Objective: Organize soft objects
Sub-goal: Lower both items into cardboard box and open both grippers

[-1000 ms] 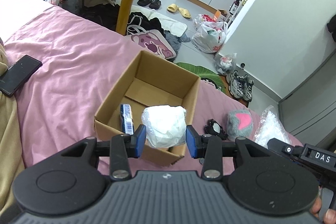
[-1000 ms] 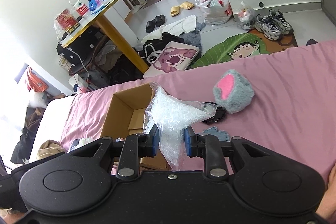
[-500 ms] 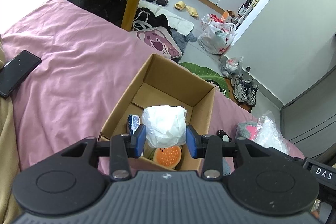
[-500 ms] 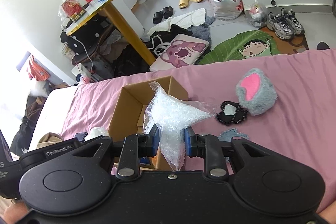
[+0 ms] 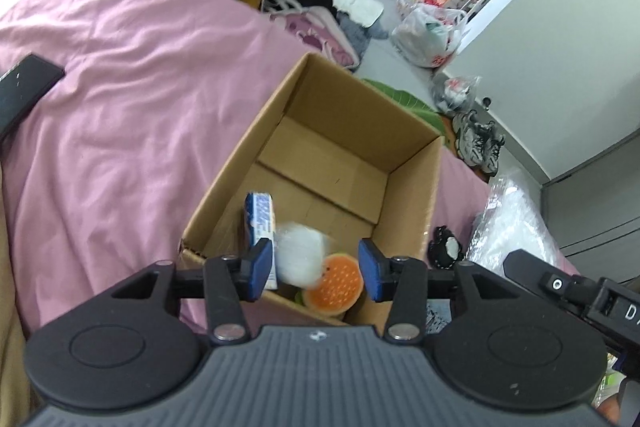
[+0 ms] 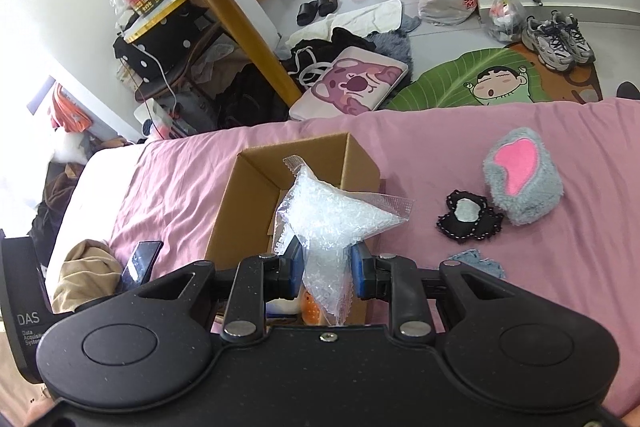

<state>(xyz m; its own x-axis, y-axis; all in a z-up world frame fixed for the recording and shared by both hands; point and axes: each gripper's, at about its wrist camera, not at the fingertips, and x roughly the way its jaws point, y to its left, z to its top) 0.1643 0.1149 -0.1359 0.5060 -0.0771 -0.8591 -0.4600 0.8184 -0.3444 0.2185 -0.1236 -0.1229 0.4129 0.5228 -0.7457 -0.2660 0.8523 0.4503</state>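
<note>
Left gripper (image 5: 316, 269) jaws apart, nothing between them, over the near end of the cardboard box (image 5: 362, 115). Just below it, blurred white bundle (image 5: 298, 257) inside the box, beside orange burger plush (image 5: 334, 285) and a blue-white pack (image 5: 260, 219). Right gripper (image 6: 325, 269) clamped on a clear bag of pellets (image 6: 332, 215), bag hanging at the box's right wall. On pink bedsheet (image 5: 120, 75) right of box: black frilly piece (image 6: 468, 215), grey-pink plush (image 6: 522, 177), denim scrap (image 6: 478, 263). Phone (image 5: 24, 87) lies well left. Farther off: yellow-legged table (image 6: 248, 31), floor clutter, sneakers (image 6: 558, 41).
</note>
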